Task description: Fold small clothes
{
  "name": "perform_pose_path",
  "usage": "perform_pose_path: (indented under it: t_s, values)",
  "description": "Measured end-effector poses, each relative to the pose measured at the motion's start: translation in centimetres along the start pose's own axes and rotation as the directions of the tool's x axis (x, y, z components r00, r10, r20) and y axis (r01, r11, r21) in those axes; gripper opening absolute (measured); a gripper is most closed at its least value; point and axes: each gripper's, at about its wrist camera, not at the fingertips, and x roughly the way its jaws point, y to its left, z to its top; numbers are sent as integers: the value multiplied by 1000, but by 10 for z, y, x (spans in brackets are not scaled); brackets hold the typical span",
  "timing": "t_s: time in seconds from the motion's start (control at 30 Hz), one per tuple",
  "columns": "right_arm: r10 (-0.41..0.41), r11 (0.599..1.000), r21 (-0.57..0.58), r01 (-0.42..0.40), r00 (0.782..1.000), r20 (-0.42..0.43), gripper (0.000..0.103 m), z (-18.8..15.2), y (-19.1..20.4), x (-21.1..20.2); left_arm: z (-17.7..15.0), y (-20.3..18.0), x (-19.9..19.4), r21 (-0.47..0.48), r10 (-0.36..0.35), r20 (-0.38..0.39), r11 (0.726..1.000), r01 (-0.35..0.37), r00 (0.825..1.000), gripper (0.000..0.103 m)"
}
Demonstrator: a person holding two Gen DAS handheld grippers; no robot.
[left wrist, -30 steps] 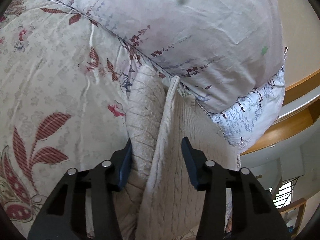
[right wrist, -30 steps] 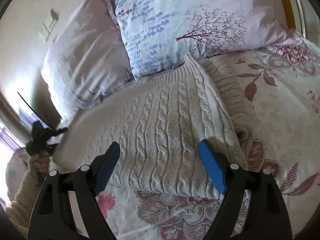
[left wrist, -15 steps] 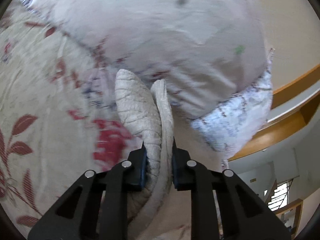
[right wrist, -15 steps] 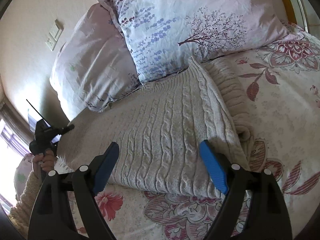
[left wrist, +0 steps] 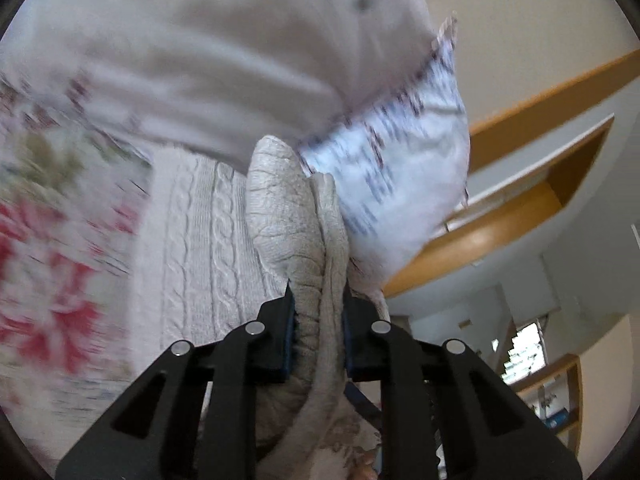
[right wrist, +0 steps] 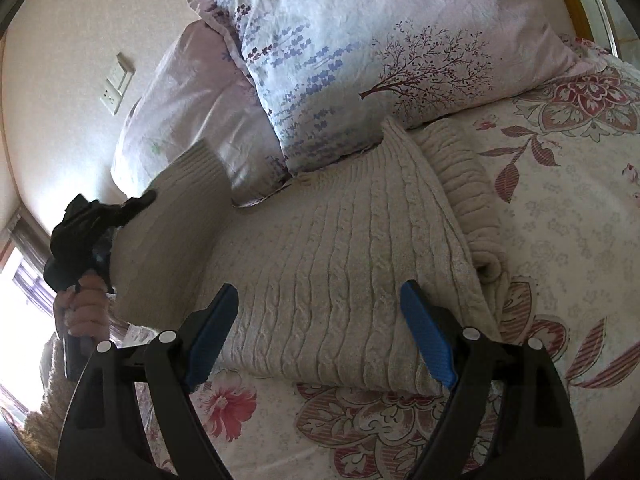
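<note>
A cream cable-knit sweater point(right wrist: 352, 264) lies on the floral bedspread, its top against the pillows. My left gripper point(left wrist: 318, 300) is shut on a bunched edge of the sweater point(left wrist: 288, 208) and holds it lifted above the rest of the knit point(left wrist: 200, 240). In the right wrist view the left gripper point(right wrist: 136, 204) shows at the left, raising that end of the sweater toward the pillows. My right gripper point(right wrist: 320, 320) is open and empty, hovering over the near edge of the sweater.
Two floral pillows point(right wrist: 360, 52) lean at the head of the bed. The floral bedspread point(right wrist: 560, 220) extends to the right and front. A wooden headboard ledge point(left wrist: 520, 200) sits beyond the pillows. A wall switch point(right wrist: 116, 80) is on the wall at the left.
My left gripper closed on the sweater's edge and lifted it up, swinging over the rest of the sweater. The right gripper stayed open and nearly still.
</note>
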Motion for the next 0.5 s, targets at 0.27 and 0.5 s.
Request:
perform_pose_path:
  t_s: [0.27, 0.5]
  values:
    - [-1, 1000, 6, 1, 1000, 6, 84, 0, -1, 1, -38, 9, 80, -18, 55, -145, 998, -58, 988, 18]
    - [-57, 998, -5, 57, 998, -6, 84, 8, 12, -6, -36, -14, 49, 83, -15, -163, 996, 29, 987, 60]
